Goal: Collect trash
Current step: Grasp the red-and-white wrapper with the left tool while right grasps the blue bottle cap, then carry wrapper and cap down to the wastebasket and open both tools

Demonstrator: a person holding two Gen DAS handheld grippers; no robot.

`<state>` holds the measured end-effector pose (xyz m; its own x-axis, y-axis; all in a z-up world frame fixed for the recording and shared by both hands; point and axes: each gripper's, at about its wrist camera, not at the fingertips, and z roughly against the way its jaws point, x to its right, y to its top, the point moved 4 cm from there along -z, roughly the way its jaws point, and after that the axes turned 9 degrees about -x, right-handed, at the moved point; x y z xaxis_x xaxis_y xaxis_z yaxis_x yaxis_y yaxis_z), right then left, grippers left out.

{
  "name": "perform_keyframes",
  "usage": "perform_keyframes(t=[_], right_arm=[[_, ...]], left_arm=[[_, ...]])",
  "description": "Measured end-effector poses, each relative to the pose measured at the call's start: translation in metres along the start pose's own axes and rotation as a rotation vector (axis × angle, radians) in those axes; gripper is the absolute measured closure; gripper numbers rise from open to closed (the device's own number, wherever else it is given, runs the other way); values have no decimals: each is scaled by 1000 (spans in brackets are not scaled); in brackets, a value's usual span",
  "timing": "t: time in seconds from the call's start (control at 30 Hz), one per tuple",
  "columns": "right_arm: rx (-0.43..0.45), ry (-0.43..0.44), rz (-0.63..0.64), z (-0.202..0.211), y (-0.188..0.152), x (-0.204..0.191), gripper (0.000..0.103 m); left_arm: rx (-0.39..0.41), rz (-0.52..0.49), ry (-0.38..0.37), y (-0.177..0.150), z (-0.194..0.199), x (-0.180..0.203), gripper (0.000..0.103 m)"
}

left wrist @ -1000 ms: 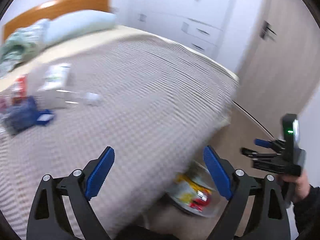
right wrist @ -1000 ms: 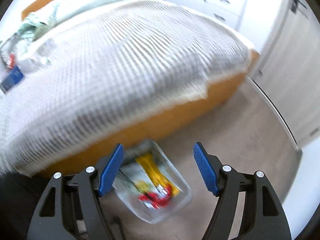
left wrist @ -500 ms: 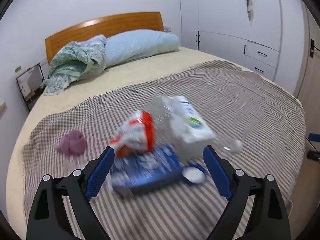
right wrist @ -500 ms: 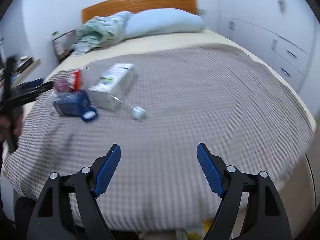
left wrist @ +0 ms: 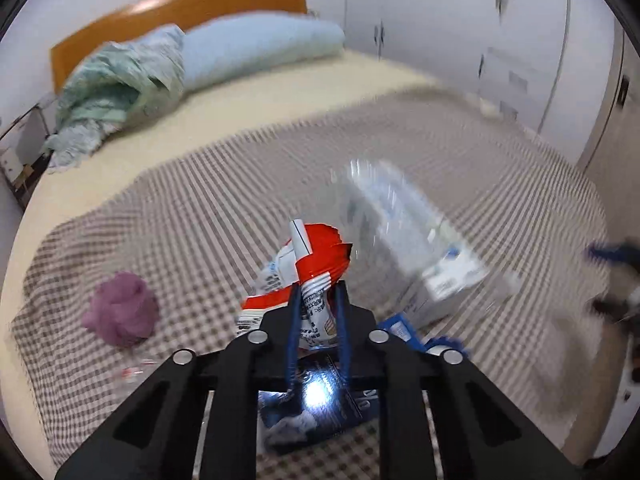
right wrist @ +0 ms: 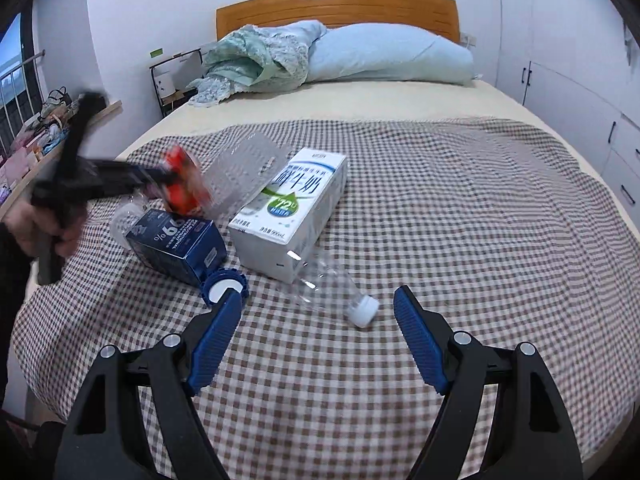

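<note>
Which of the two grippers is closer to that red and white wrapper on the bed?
Left. The left gripper is closing with the red and white wrapper between its jaws. The right gripper hangs open apart from it, over the checked blanket near the clear bottle.

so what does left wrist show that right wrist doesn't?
Left wrist only: a purple fluffy ball on the checked blanket, and the left gripper closing on the red-and-white wrapper.
Right wrist only: the clear bottle's white cap, the open right gripper, a bedside rack.
Both: milk carton, dark blue box, pillow.
</note>
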<state>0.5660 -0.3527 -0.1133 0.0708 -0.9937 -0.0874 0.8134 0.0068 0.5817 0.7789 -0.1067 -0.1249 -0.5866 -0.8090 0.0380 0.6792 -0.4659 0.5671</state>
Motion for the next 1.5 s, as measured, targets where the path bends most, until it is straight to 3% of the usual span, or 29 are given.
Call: perform_keyframes(t=[0.23,0.37,0.67,0.7,0.73,0.83,1.0,1.23,1.4,1.5], right_arm=[[-51,76,21,-24,-8,-25,28],[-142,140,34,-54,-13,-42,28],[-236,147,32,-126,-1,-83,29],[-242,134,21,-132,1,-84,34],[-236,127,14,-135,3,-85,50],[-228,133,14,-131,7,-90,50],[-157,119,63,-79,11,-92,50],[-2,105,67,30,18,-66,50],[52,56,28,100,-23,-14,50],[48,10,-16,126,-62,25,50]], left_arm=[[265,156,-55,3,123,-39,94],[333,218,-68,-14,164,-45,94],[316,282,-24,-64,185,-54,94],[306,296,-16,-69,187,-57,94],[296,313,-3,-74,188,-60,94],[276,356,29,-85,199,-67,94],[320,354,56,-90,244,-53,94],[352,291,32,-90,297,18,94],[274,207,-94,-92,284,105,94],[206,99,-187,-99,255,183,94]])
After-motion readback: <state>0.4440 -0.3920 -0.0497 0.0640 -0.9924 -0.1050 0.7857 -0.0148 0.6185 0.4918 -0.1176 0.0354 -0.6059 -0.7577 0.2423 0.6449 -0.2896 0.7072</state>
